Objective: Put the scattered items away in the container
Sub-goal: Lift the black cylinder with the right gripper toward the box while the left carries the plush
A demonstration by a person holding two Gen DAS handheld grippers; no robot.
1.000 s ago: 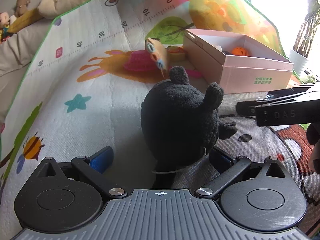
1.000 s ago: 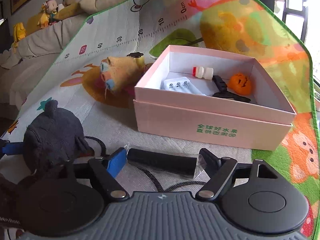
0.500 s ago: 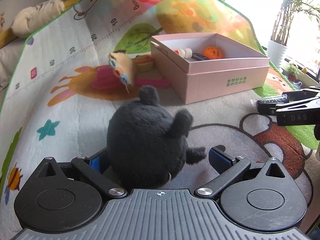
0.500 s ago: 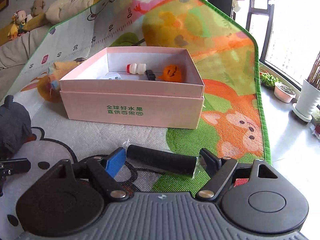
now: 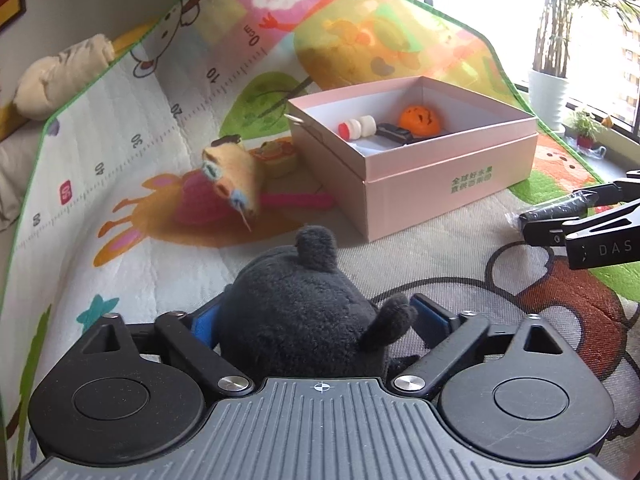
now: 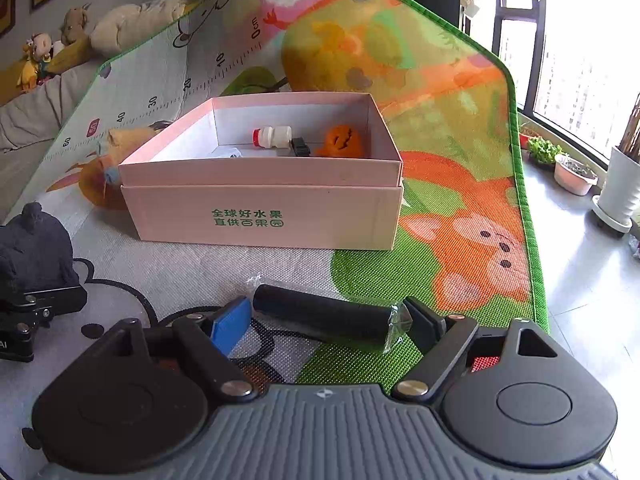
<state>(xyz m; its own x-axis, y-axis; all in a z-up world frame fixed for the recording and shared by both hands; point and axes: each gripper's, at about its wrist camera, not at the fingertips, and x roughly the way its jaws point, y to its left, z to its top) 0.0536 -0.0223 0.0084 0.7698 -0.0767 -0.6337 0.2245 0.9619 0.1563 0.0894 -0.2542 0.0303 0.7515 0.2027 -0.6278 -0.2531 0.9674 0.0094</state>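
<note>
My left gripper (image 5: 316, 320) is shut on a black plush toy (image 5: 304, 312) and holds it above the play mat, in front of the pink box (image 5: 448, 184). My right gripper (image 6: 324, 320) is shut on a black cylinder in clear wrap (image 6: 324, 316), held crosswise in front of the pink box (image 6: 260, 216). The box is open and holds a small white bottle (image 6: 274, 137), an orange pumpkin toy (image 6: 342, 142) and a black item (image 6: 300, 146). The right gripper with the cylinder (image 5: 556, 210) shows at the right of the left wrist view.
An orange plush doll (image 5: 234, 178) and a small round toy (image 5: 276, 154) lie on the mat left of the box. The mat's green edge (image 6: 524, 200) borders bare floor with plant pots (image 6: 576, 174) on the right. Soft toys (image 6: 36, 56) sit at the back left.
Both grippers have risen and drawn back from the box with their loads. The black plush now sits deeper between the left fingers. The box's inside shows more fully.
</note>
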